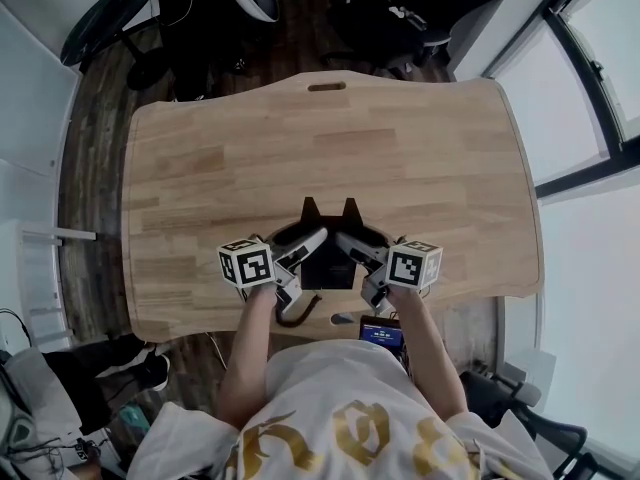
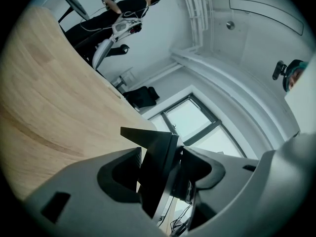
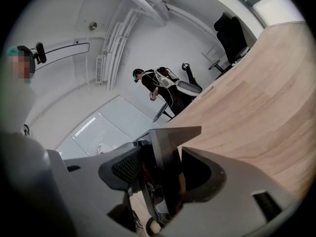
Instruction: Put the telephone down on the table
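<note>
— What do the jaws have?
— The left gripper (image 2: 158, 168) and the right gripper (image 3: 165, 174) each pinch an edge of the black telephone (image 1: 328, 266), one from either side, low in the centre of the head view.
— Is it resting on the wood?
— Can't tell. The grippers hide its lower part, and only two pointed corners stick out clearly.
— And around it?
— A pale wooden tabletop (image 1: 330, 138) and a dark plank floor (image 1: 95, 168). There are office chairs (image 1: 400, 18) at the top, a window (image 1: 590, 78) at right, and another person (image 3: 153, 88) standing far off.
</note>
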